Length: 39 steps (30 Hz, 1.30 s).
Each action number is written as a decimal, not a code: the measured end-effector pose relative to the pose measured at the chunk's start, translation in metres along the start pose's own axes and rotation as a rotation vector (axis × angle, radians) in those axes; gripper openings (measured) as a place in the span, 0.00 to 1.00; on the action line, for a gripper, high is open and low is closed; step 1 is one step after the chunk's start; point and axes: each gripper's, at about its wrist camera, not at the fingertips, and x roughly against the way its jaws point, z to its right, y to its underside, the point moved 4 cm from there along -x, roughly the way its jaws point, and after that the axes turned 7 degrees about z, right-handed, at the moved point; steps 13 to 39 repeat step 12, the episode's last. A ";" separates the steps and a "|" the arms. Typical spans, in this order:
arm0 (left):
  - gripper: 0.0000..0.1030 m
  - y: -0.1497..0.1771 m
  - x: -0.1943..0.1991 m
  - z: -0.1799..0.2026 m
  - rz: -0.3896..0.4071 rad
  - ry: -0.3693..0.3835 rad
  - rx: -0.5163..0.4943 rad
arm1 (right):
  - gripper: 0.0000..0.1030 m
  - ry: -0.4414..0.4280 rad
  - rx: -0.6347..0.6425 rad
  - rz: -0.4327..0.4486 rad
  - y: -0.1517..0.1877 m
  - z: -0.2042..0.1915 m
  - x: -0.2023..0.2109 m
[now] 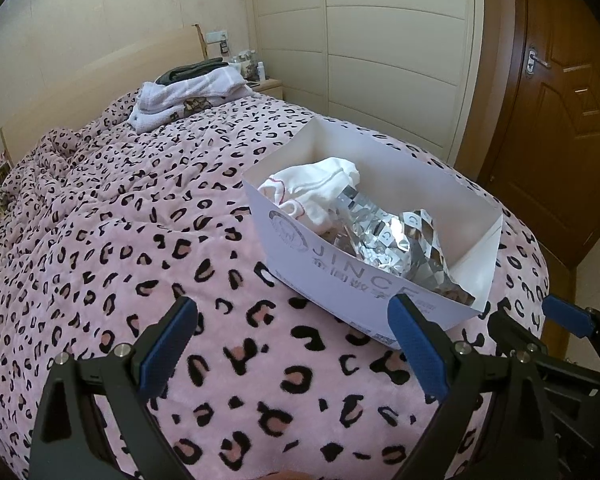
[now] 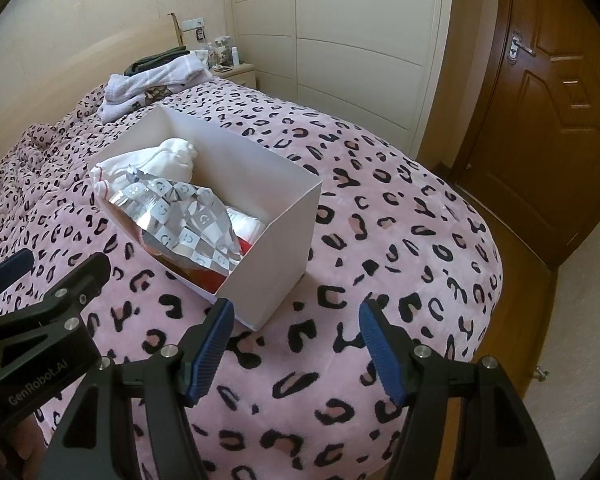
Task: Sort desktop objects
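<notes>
1. While both sets of tongs hang spread above a pink leopard-print bedspread (image 1: 100, 240), a white cardboard box (image 1: 340, 280) sits open-topped on the bed, its printed side wall lettered "JINCE" facing the left wrist camera.
2. Inside the box, a crumpled white cloth with a thin red stripe (image 1: 320, 184) fills the end farthest from the tongs.
3. Against that cloth, toward the near end of the box, lies a creased silver foil bag (image 2: 184, 224) patterned with small square faces; it rises above the box rim.
4. Beneath the foil bag, red and white packaging (image 2: 246, 236) shows along the box floor; what it is cannot be made out.
5. Left tongs (image 1: 292, 344): blue pads wide apart, holding nothing, the right-hand pad overlapping the near lower edge of the box in view.
6. Right tongs (image 2: 296, 344): blue pads likewise parted and empty, poised just short of the box's near corner.
7. Beyond the box, at the head of the bed, folded pale towels (image 1: 188, 96) are stacked with a dark item on top.
8. Behind the towels stands a bedside cabinet (image 2: 236, 69) crowded with small bottles; past the box's far side, cream wardrobe panels (image 2: 360, 40) and a brown wooden door (image 2: 552, 120) close the room.
</notes>
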 end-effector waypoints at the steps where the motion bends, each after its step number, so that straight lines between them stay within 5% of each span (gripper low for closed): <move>1: 0.94 0.000 0.000 0.000 0.000 0.000 -0.001 | 0.65 0.000 0.000 -0.001 0.000 0.000 0.000; 39: 0.94 -0.002 -0.004 0.004 0.005 0.003 0.001 | 0.65 0.004 -0.001 -0.007 0.000 0.002 -0.003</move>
